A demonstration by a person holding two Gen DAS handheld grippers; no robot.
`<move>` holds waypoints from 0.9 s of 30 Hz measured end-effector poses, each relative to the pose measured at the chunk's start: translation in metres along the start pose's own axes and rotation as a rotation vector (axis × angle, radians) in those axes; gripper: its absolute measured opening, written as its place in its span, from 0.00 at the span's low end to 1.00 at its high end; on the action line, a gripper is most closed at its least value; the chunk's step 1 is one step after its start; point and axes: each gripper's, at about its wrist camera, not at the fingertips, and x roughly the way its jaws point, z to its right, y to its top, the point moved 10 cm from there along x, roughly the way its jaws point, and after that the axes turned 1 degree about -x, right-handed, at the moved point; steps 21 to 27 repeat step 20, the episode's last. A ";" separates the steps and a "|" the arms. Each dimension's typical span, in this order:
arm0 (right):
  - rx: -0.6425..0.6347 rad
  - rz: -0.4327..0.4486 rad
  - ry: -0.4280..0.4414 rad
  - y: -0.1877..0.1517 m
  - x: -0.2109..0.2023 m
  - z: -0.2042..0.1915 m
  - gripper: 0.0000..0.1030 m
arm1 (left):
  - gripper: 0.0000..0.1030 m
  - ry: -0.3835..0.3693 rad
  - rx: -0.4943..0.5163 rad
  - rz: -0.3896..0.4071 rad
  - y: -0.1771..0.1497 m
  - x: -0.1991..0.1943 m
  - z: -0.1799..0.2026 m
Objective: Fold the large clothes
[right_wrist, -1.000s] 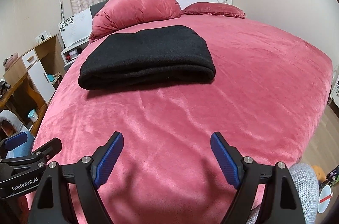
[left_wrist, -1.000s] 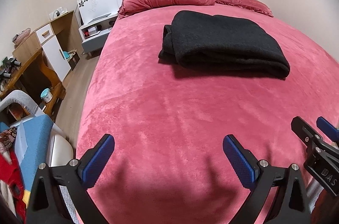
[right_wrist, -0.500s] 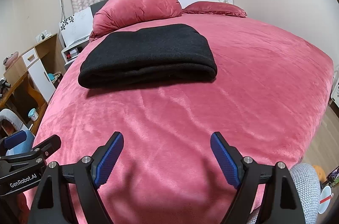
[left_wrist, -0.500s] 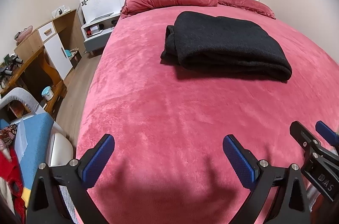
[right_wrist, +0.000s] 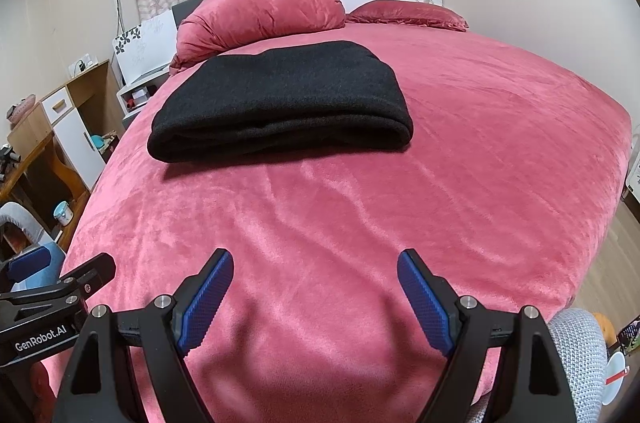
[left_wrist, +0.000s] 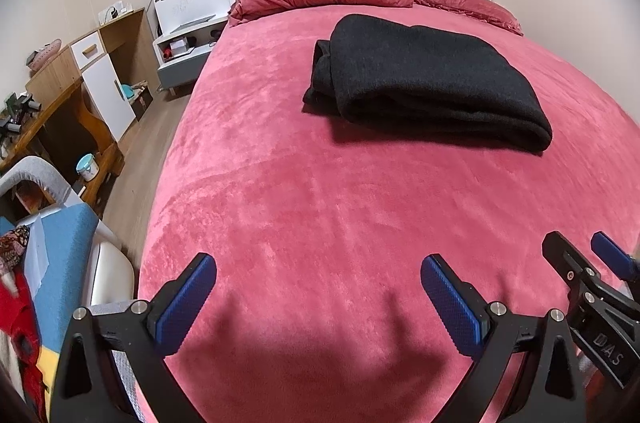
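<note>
Folded black garment on the bed, both grippers empty

The black garment (right_wrist: pixel 280 103) lies folded into a thick rectangle on the pink bed cover (right_wrist: pixel 460 143), toward the headboard end and nearer the bed's left edge, just short of the big pillow (right_wrist: pixel 260 11). The left gripper (left_wrist: pixel 318 297) and right gripper (right_wrist: pixel 314 297) hover side by side over the foot edge, jaws spread wide, nothing between them. The fold looks near done; if another fold is wanted, pinch all layers at the two near corners together, lift evenly and lay them flush so the edges align.
</note>
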 end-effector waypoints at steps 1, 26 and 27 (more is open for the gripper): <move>0.000 -0.002 0.001 0.000 0.000 0.000 0.83 | 1.00 0.001 0.001 0.000 0.000 0.000 0.000; 0.033 -0.025 0.009 -0.003 0.008 0.008 0.83 | 1.00 0.013 0.014 0.027 -0.001 -0.003 0.009; 0.033 -0.025 0.009 -0.003 0.008 0.008 0.83 | 1.00 0.013 0.014 0.027 -0.001 -0.003 0.009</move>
